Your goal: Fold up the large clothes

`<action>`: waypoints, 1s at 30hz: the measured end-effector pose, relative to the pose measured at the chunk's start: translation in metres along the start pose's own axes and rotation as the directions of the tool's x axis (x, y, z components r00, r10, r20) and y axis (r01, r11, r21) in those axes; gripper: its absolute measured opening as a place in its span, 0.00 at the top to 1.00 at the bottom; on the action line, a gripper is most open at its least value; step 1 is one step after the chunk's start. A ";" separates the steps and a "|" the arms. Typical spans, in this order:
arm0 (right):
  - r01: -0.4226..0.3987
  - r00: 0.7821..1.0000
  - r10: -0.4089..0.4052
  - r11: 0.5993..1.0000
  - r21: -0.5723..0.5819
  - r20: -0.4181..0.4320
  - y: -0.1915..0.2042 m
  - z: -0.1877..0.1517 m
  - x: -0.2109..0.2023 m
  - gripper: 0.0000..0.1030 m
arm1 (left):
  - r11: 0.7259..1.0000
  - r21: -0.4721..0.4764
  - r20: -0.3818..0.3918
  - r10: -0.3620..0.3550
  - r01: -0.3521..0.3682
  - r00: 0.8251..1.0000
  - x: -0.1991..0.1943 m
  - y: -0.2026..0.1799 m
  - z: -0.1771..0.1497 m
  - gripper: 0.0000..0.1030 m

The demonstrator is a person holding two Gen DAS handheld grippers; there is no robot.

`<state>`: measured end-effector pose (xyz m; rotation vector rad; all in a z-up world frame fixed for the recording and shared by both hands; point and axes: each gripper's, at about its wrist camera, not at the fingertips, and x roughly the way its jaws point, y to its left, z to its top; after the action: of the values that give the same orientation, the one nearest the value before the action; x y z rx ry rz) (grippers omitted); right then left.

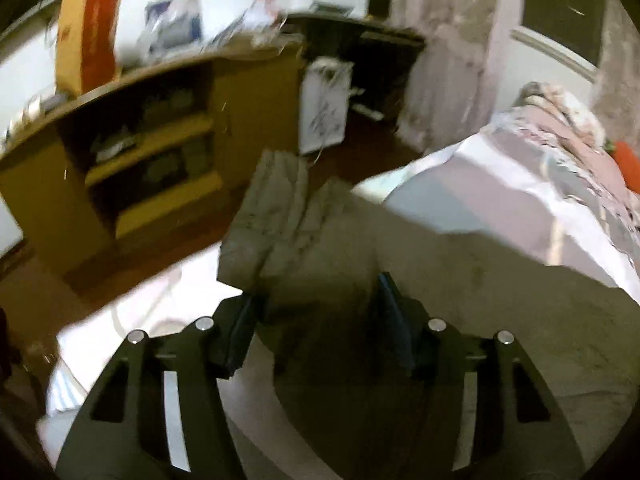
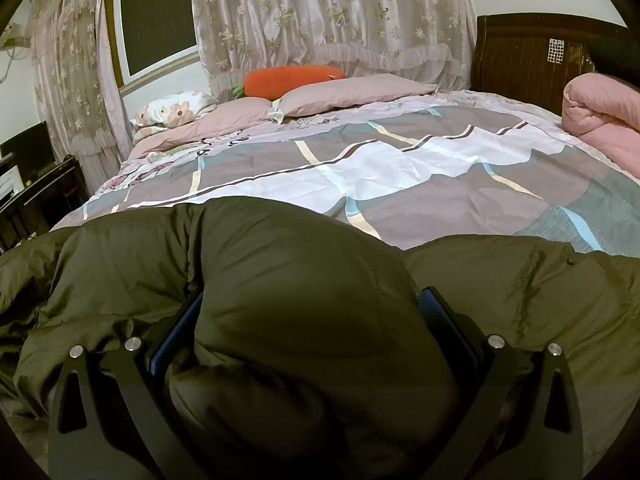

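Bulging between both tongs (image 2: 308, 320): olive jacket (image 2: 304, 248).

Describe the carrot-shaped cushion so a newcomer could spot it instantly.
Start at the bed with its patchwork cover and look to the far end under the floral curtain. Behind the mauve pillows lies the carrot cushion: the only bright orange thing, with a green tuft at its left end.

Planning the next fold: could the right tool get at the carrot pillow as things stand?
Probably not: the right tool is clamped on the green jacket, and the carrot pillow lies across the bed.
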<state>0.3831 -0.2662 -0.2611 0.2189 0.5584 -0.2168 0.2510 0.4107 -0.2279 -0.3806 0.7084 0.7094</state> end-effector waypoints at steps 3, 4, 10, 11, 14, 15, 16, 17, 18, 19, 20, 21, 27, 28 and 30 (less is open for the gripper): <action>0.000 1.000 0.000 1.000 0.000 0.000 0.000 0.000 0.000 0.01 | 0.998 -0.044 -0.003 -0.046 0.046 0.999 0.008 0.014 -0.008 0.61; 0.000 1.000 0.000 1.000 0.000 0.000 -0.006 0.000 -0.002 0.01 | 0.998 -0.041 0.010 -0.056 0.057 0.998 0.005 0.014 -0.008 0.67; -0.001 1.000 0.001 1.000 0.001 0.000 -0.007 0.000 -0.001 0.01 | 0.986 0.138 0.181 0.069 -0.095 0.981 -0.027 -0.026 -0.007 0.80; -0.002 1.000 0.002 1.000 0.001 0.001 -0.007 0.000 -0.001 0.01 | 0.975 0.171 0.219 0.101 -0.140 0.971 -0.035 -0.034 -0.007 0.80; -0.003 1.000 0.003 1.000 0.002 0.001 -0.005 0.000 -0.001 0.01 | 0.923 0.259 0.312 0.199 -0.285 0.929 -0.052 -0.059 -0.008 0.80; -0.003 1.000 0.003 1.000 0.002 0.001 -0.004 0.000 0.000 0.01 | 0.893 0.296 0.364 0.222 -0.338 0.905 -0.061 -0.070 -0.011 0.80; -0.004 1.000 0.004 1.000 0.002 0.001 -0.002 0.000 0.001 0.01 | 0.865 0.327 0.413 0.231 -0.380 0.881 -0.071 -0.080 -0.015 0.80; -0.004 1.000 0.004 1.000 0.003 0.001 -0.002 0.000 0.001 0.01 | 0.847 0.348 0.448 0.226 -0.402 0.865 -0.079 -0.088 -0.017 0.80; -0.004 1.000 0.004 1.000 0.002 0.001 -0.008 0.000 -0.001 0.01 | 0.830 0.378 0.488 0.197 -0.409 0.850 -0.092 -0.100 -0.021 0.80; -0.005 1.000 0.005 1.000 0.002 0.001 -0.008 -0.001 -0.001 0.01 | 0.819 0.406 0.509 0.166 -0.405 0.845 -0.103 -0.111 -0.025 0.80; -0.005 1.000 0.005 1.000 0.003 0.001 -0.006 -0.001 -0.001 0.01 | 0.818 0.421 0.520 0.137 -0.392 0.843 -0.114 -0.121 -0.027 0.80; -0.006 1.000 0.006 1.000 0.003 0.000 -0.005 -0.001 0.000 0.01 | 0.828 0.429 0.516 0.102 -0.360 0.850 -0.124 -0.128 -0.029 0.80; -0.004 1.000 0.004 1.000 0.002 -0.007 -0.003 0.000 0.001 0.01 | 0.874 0.455 0.473 -0.076 -0.170 0.878 -0.179 -0.172 -0.035 0.80; -0.004 1.000 0.004 1.000 0.001 -0.012 -0.001 0.000 0.001 0.01 | 0.877 0.463 0.462 -0.112 -0.131 0.880 -0.191 -0.181 -0.037 0.80; -0.002 0.998 0.001 1.000 -0.011 -0.070 0.011 0.004 0.000 0.01 | 0.872 0.487 0.439 -0.191 -0.053 0.878 -0.213 -0.195 -0.046 0.80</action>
<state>0.3876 -0.2571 -0.2564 0.2166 0.6292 -0.2048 0.2510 0.1508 -0.0938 0.2356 0.3740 0.4981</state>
